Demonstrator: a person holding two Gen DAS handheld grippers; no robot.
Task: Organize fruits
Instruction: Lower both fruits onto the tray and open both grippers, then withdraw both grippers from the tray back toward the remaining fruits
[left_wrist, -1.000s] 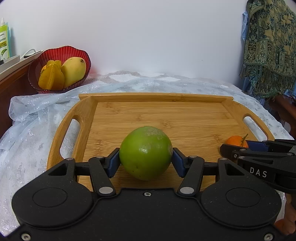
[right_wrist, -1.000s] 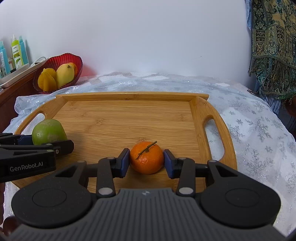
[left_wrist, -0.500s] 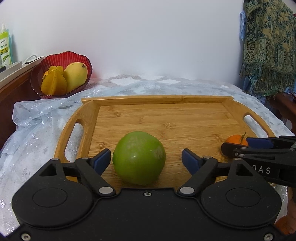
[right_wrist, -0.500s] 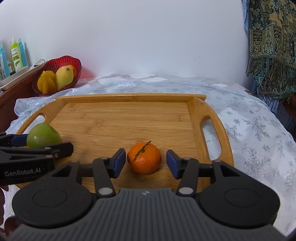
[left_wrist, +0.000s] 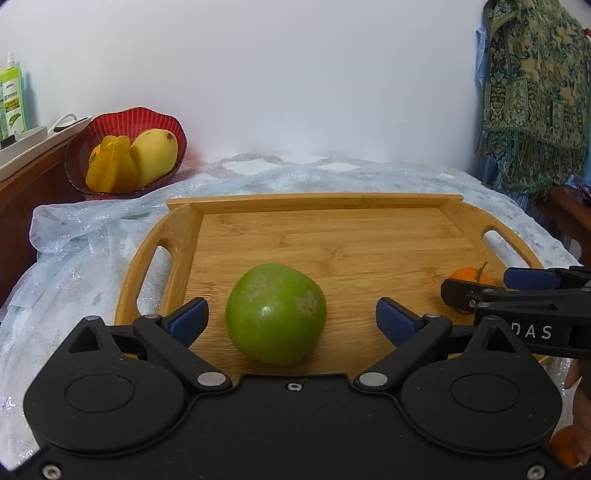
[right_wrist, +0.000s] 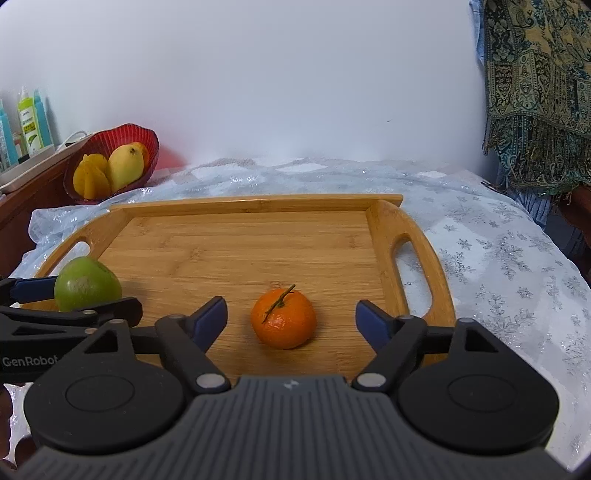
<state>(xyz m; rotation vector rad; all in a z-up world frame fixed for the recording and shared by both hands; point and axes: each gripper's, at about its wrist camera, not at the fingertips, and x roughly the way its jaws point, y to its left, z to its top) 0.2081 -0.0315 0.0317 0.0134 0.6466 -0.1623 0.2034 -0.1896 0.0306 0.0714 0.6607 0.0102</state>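
Observation:
A green round fruit (left_wrist: 276, 313) rests on the wooden tray (left_wrist: 325, 236) near its front left. My left gripper (left_wrist: 291, 314) is opening, and its blue pads stand clear of the fruit on both sides. A small orange tangerine (right_wrist: 283, 318) with a stem lies on the tray (right_wrist: 251, 236) near the front right. Around it my right gripper (right_wrist: 291, 319) is opening too, with gaps between the pads and the tangerine. Each gripper also shows from the side in the other view: the right gripper (left_wrist: 517, 291) by the tangerine (left_wrist: 466, 276), the left gripper (right_wrist: 66, 302) by the green fruit (right_wrist: 86, 283).
A red bowl (left_wrist: 122, 125) with a mango and a starfruit stands at the back left beside a wooden cabinet (left_wrist: 22, 177) with bottles. A shiny white cloth (right_wrist: 498, 258) covers the table. A patterned scarf (left_wrist: 535, 92) hangs at the right.
Both grippers have let go: the left released the green fruit and the right released the tangerine, and their jaws spread wide. Both fruits now sit free on the tray.

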